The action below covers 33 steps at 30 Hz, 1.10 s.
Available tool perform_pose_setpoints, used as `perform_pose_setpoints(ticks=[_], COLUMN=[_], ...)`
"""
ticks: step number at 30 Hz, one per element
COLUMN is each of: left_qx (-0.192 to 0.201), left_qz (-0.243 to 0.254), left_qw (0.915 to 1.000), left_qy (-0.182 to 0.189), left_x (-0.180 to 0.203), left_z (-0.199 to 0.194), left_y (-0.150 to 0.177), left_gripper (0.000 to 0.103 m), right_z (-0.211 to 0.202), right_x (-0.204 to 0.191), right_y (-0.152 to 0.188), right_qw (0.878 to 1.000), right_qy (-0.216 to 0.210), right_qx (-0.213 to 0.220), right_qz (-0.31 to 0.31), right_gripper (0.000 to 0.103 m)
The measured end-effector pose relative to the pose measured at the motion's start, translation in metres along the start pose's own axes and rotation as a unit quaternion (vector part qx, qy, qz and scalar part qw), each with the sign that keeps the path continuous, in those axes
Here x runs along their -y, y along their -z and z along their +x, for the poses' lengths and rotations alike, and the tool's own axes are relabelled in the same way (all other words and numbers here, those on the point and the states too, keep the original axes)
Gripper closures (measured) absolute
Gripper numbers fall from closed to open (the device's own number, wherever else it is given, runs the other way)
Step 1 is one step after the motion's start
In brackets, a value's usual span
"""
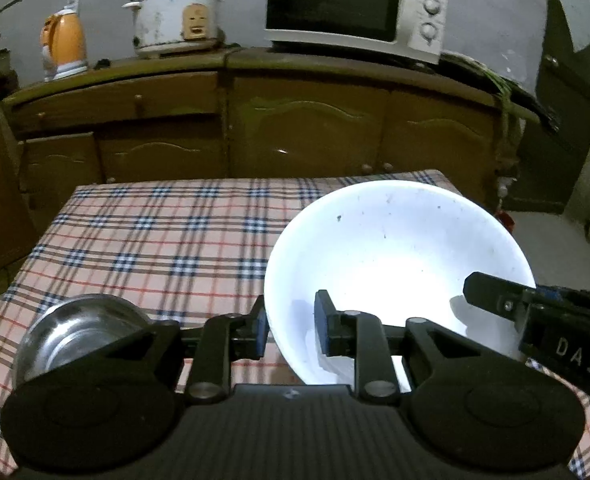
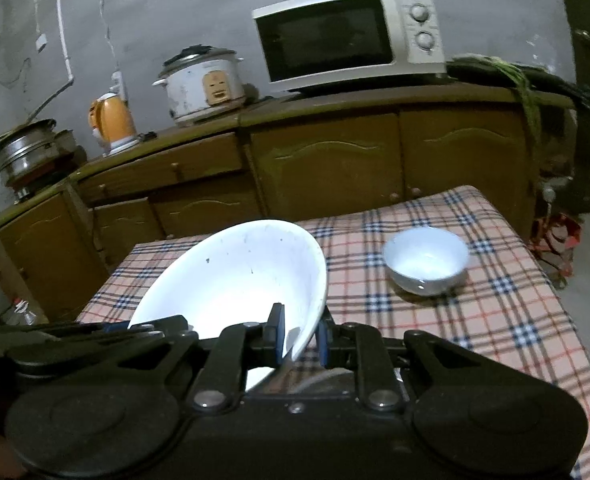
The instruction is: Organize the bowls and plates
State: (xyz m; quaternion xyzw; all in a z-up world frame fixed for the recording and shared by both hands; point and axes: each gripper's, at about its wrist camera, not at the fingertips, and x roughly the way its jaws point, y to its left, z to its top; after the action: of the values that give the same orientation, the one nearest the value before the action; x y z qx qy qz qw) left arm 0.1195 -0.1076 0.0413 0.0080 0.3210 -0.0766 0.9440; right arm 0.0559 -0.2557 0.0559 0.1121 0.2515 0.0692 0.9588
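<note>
A large white bowl [image 1: 395, 248] hangs tilted above the plaid-covered table [image 1: 155, 232], carried by both grippers. My left gripper [image 1: 293, 322] is shut on its near-left rim, one finger outside the wall and one inside. My right gripper [image 2: 299, 332] is shut on the bowl's [image 2: 235, 276] near-right rim; one of its fingers [image 1: 491, 292] reaches into the bowl from the right in the left wrist view. A steel bowl [image 1: 75, 328] sits on the cloth at the lower left. On the right side of the table [image 2: 515, 300] stands a small white bowl [image 2: 427, 260], upright.
Behind the table runs a brown wooden cabinet [image 1: 295, 128]. On it stand a white microwave [image 1: 355, 8], a rice cooker [image 1: 175, 16] and an orange kettle [image 1: 63, 44]. Stacked metal pots [image 2: 27, 156] sit at its far left end. Plaid cloth shows bare at the table's middle.
</note>
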Motion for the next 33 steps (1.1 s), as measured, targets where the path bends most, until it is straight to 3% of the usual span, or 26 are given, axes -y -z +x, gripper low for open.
perform_pose_setpoints(ticks=[8,16,26,33], left_qx=[-0.011,-0.050,-0.088,-0.068], left_qz=[0.021,0.049,0.076,0.112], left_qw=[0.9993,0.9964,0.9928,0.9913], left_qy=[0.027,0.049,0.026,0.017], left_x=[0.029,0.054,0.048,0.057], left_z=[0.004,0.026,0.056,0.056], left_y=[0.017,0.046,0.074,0.079], left_gripper=[0.078,0.078,0.078,0.078], right_z=[-0.017,-0.017,0.019,0.027], right_x=[0.033,0.070,0.080,0.084], right_y=[0.020,0.055,0.091,0.103], right_qw=[1.000,0.997,0.994,0.994], right_qy=[0.022,0.044,0.034,0.039], right_qx=[-0.001,-0.034,-0.078,-0.079], right_qz=[0.019,0.046,0.067,0.063], right_gripper=[0.081,0.081,0.081,0.081])
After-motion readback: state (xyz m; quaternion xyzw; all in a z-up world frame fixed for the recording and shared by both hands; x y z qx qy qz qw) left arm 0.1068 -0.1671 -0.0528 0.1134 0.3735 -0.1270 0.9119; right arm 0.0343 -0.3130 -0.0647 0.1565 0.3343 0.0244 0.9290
